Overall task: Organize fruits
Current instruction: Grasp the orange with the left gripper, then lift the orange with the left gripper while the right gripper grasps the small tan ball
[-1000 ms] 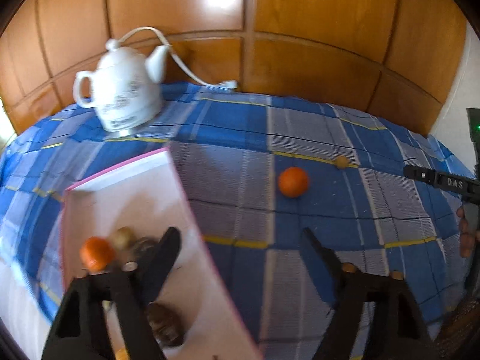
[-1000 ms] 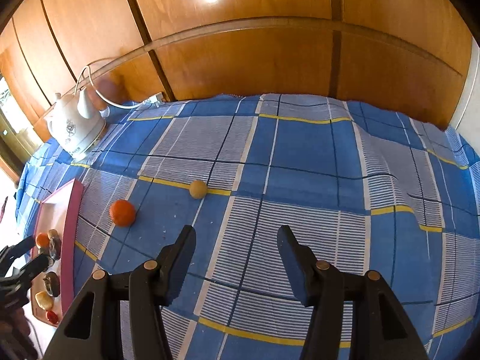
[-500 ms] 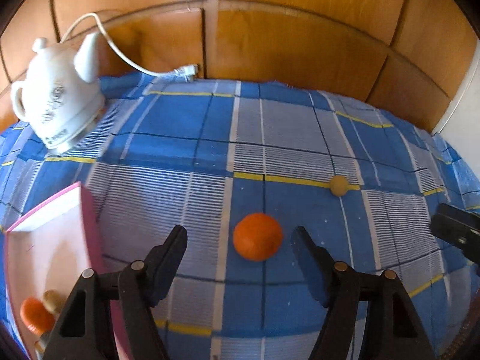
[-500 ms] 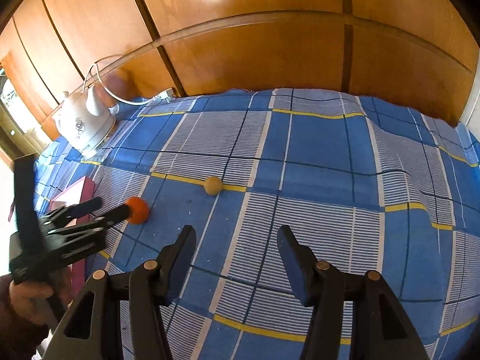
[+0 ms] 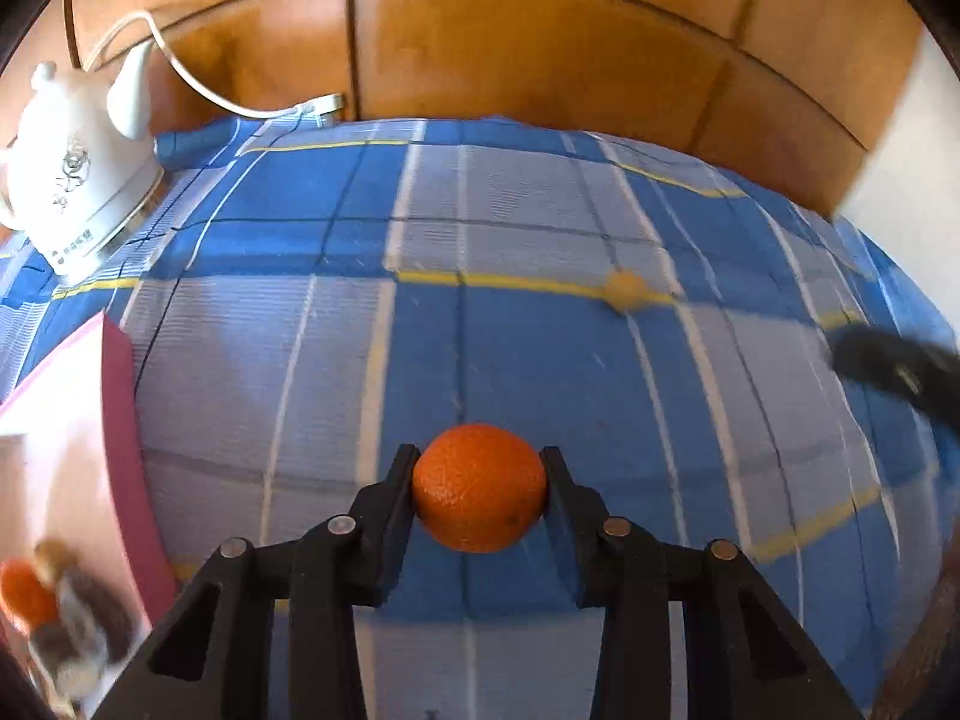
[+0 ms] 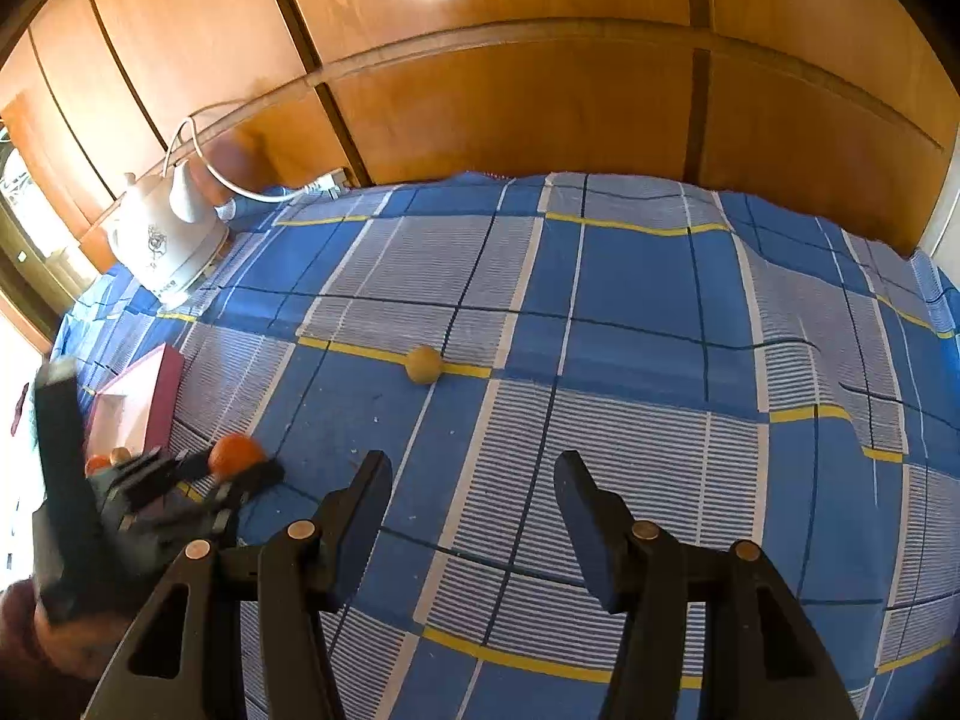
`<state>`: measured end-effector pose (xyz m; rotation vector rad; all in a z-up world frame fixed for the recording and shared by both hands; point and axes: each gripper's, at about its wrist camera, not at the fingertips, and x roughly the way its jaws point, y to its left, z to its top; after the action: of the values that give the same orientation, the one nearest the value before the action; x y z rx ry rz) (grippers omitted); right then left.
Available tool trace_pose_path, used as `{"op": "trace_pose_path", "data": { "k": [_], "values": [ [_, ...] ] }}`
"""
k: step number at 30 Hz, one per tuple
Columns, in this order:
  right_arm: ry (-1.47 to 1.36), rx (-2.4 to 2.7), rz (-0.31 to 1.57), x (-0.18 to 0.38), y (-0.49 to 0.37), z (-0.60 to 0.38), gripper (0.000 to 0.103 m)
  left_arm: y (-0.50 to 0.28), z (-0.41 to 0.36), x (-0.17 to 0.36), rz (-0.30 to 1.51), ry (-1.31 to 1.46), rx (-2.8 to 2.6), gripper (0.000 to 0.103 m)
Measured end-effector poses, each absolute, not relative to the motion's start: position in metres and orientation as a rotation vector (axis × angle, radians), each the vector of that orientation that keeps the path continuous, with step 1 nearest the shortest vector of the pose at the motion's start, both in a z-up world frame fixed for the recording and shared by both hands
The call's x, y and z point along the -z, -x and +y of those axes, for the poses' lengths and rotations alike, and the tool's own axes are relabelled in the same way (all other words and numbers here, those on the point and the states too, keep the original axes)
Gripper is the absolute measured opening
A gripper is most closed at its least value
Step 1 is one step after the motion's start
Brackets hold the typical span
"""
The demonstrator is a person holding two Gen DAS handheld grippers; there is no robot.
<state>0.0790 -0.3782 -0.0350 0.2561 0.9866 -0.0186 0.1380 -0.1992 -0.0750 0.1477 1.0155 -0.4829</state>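
As jaws close, orange (image 5: pixel 479 487) sits btwn left hand-held gripper (image 5: pixel 480 483) pads.

Orange (image 5: pixel 479 487) on checked cloth (image 5: pixel 540 210)

The left tongs (image 5: pixel 480 480) are closing on the orange (image 5: pixel 479 487), both pads touching its sides.

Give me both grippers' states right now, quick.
Left gripper: jaws closing, pads against the orange.
Right gripper: open, holding nothing.
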Motion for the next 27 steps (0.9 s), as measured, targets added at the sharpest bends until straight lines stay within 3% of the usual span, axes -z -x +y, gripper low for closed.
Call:
{"op": "trace_pose_path", "data": {
  "k": [7,15,27],
  "values": [
    [-0.243,-0.002,1.034,0.048,-0.081,-0.371,0.057,-0.090,-0.191,0.092,1.003,-0.203,0.467,0.040],
    [-0.285,-0.071,1.068,0.052,-0.088,-0.359,0.057,-0.086,-0.188,0.095,0.973,-0.206,0.484,0.040],
    [-0.185,-0.045,1.083,0.069,-0.169,-0.342,0.057,-0.082,-0.186,0.097,0.930,-0.197,0.501,0.041]
  ]
}}
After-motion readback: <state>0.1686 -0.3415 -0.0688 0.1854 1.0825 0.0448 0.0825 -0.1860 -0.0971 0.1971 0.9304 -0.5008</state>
